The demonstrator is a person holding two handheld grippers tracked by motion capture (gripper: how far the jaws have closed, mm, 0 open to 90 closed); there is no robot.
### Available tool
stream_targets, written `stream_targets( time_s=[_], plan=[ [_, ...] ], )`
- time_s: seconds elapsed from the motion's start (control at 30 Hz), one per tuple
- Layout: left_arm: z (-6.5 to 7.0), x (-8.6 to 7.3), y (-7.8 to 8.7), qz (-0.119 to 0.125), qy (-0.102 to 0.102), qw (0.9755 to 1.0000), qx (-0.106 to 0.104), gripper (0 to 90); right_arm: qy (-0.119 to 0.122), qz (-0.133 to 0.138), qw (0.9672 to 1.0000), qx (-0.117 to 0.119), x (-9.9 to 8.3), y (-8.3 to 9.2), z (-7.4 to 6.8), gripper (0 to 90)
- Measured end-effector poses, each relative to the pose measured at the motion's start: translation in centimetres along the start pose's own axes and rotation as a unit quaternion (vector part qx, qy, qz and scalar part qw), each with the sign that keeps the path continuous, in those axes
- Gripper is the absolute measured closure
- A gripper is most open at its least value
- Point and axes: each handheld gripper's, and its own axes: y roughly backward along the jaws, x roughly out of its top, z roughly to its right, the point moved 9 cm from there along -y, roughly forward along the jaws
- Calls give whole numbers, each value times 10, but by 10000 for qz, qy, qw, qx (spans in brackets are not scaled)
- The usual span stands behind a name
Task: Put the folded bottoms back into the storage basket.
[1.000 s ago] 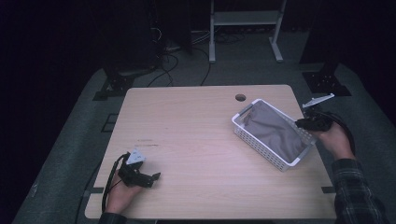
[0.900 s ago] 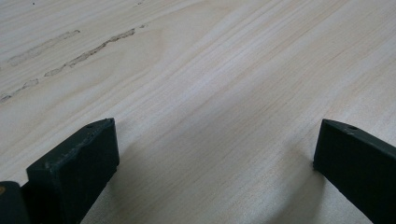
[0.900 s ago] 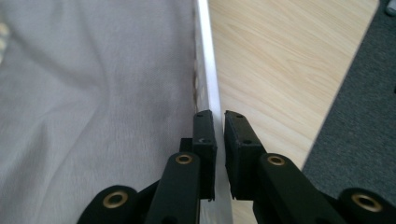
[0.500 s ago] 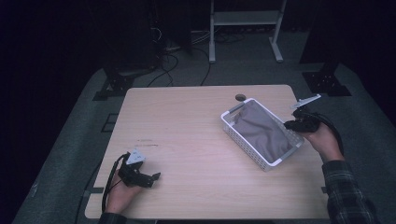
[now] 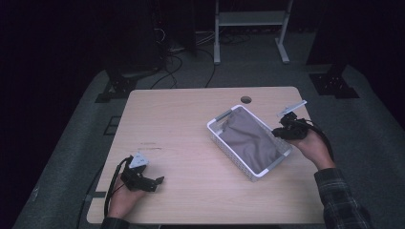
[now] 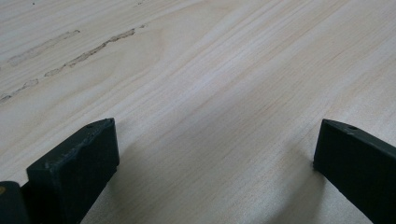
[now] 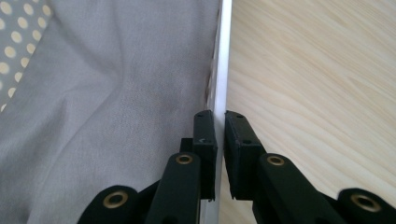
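Note:
A white slatted basket [image 5: 216, 135] sits on the right half of the wooden table, with a grey cloth [image 5: 248, 138] lying inside it. My right gripper [image 5: 281, 133] is at the basket's right long side, shut on the white rim [image 7: 225, 70], one jaw inside against the cloth [image 7: 107, 107] and one outside. A polka-dot lining shows at the far corner in the right gripper view. My left gripper [image 5: 155, 182] rests on the table near the front left corner, its jaws wide apart over bare wood [image 6: 215, 116], holding nothing.
The table [image 5: 181, 119] has a round cable hole [image 5: 246, 99] near its far edge. A faint scuff mark [image 6: 84, 53] runs across the wood ahead of the left gripper. Dark floor, cables and a metal stand [image 5: 250, 19] lie beyond the table.
The basket has slid left and toward the table's middle, pulled by my right gripper on its rim. The left hand has stayed where it was.

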Motion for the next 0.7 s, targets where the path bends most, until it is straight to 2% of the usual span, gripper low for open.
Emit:
stream_targets(
  time_s=[0.13,0.23,0.3,0.47,0.53,0.63,0.7],
  plan=[
    [0,0,0,0,-3,10000,-1,0,103,19,9999,52,3,-1,-10,814],
    [0,0,0,-2,-10,10000,-5,0,75,83,9999,74,3,2,-10,752],
    [0,0,0,-5,-12,10000,-7,0,-11,188,9998,66,2,9,-6,746],
    [0,0,0,-5,-14,10000,-7,0,-233,467,9985,179,-7,25,6,885],
    [0,0,0,-3,-14,10000,-7,0,-269,484,9983,173,-14,28,10,894],
    [0,0,0,-20,-16,10000,-10,0,-227,400,9985,285,-25,27,8,895],
    [0,0,0,-21,-15,10000,-8,0,-128,351,9987,354,-31,25,6,895]
  ],
)
